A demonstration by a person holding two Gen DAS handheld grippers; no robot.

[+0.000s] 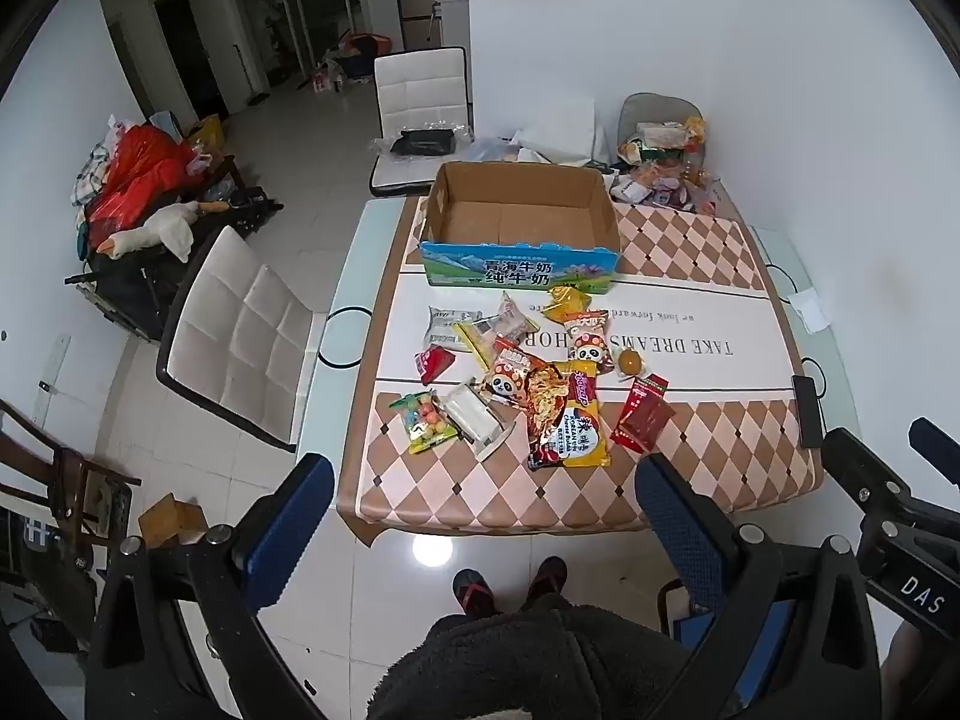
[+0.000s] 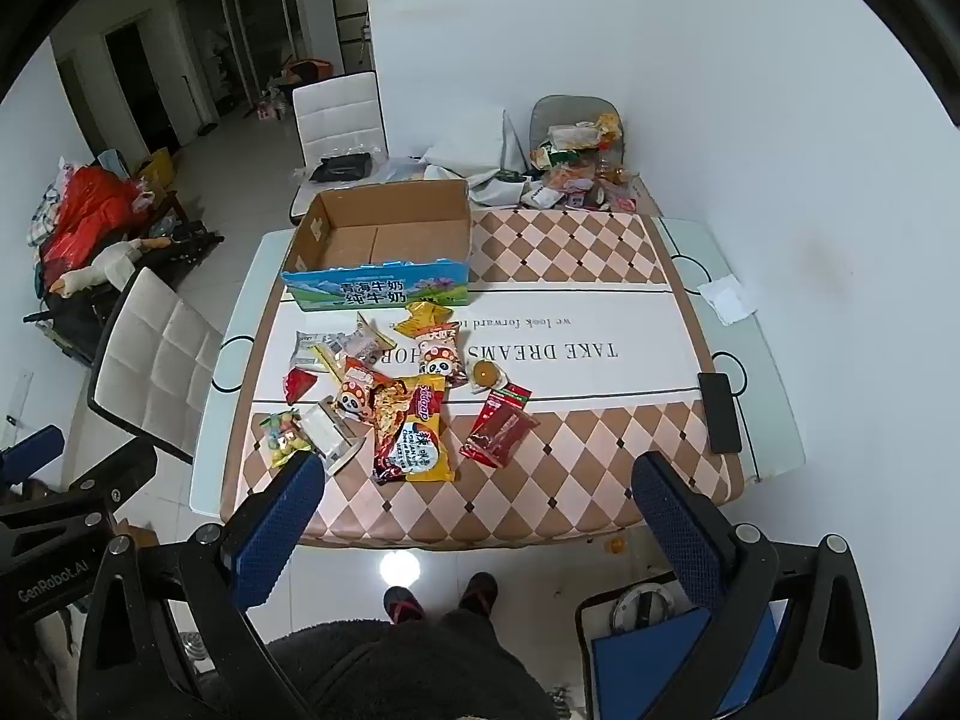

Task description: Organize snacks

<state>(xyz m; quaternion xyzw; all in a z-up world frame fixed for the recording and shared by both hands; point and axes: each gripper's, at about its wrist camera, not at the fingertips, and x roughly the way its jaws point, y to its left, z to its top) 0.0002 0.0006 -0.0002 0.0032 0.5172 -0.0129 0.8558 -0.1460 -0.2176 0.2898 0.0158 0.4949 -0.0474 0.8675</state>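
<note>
Standing back from the table [image 1: 690, 252], you hold both tools high above its near edge. Left gripper [image 1: 486, 516]: fingers spread wide, nothing between them. Right gripper [image 2: 480, 510]: fingers likewise wide apart and empty.

Cardboard box [image 1: 522, 222], at the far left part of the table: open at the top, its floor bare as far as both views show. Judged from this, no snack has yet been put away and the whole sorting is still ahead of you.

Snacks, scattered on the cloth just in front of the box and touching or overlapping one another:
- yellow noodle packet [image 1: 579, 420], nearest you, lying over a darker packet beside it;
- red sachet [image 1: 642, 414], just to its right, apart from the heap;
- candy bag [image 1: 423, 420], at the left end;
- two panda-print packets [image 1: 591, 339], in the middle;
- small round orange item [image 1: 628, 360], beside the farther panda packet.

Black phone [image 1: 807, 411]: lies at the table's right edge, well apart from the snacks. A second pile of wrappers [image 1: 666, 171] sits at the far right corner; whether it belongs to the task cannot be told.
</note>
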